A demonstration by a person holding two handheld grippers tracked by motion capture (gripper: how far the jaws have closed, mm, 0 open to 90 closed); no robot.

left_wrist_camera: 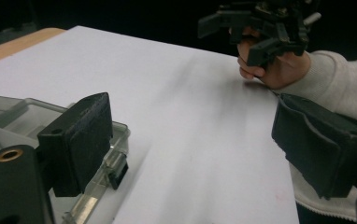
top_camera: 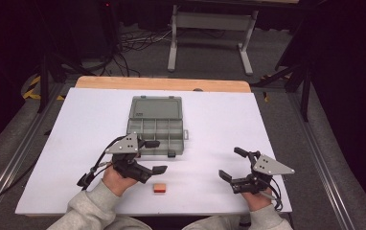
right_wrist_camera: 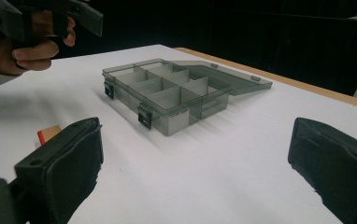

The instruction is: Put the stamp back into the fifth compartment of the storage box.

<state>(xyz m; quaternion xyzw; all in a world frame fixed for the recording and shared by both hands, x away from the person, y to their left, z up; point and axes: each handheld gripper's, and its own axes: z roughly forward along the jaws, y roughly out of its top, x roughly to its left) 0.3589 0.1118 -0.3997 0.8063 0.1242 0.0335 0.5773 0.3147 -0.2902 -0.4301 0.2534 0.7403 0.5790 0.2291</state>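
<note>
1. Dark room [top_camera: 23, 43] all round, cables on the floor, a grey frame stand [top_camera: 213, 36] at the far side.
2. White table top [top_camera: 229, 124] with a wooden far edge [top_camera: 162, 84], lit brightly in the middle of it all.
3. Smoky grey compartment box [top_camera: 155, 125] lying flat near the centre, lid [top_camera: 156, 108] swung fully back toward the far edge, dividers bare, two dark latches on the near wall.
4. Left gripper [top_camera: 154, 155] held just at the near left corner of the box, one jaw over the box's front edge, the other above bare table; jaws spread wide with nothing between them.
5. Right gripper [top_camera: 231, 164] well apart to the right, above bare table, jaws likewise gaping and gripping nothing, aimed across toward the box.
6. Light grey sleeves [top_camera: 92, 208] entering from the bottom edge.
7. Small orange block [top_camera: 159, 188] with a red side, resting on the table just near of the left gripper, between the two hands, close to the near edge, touched by neither jaw.
</note>
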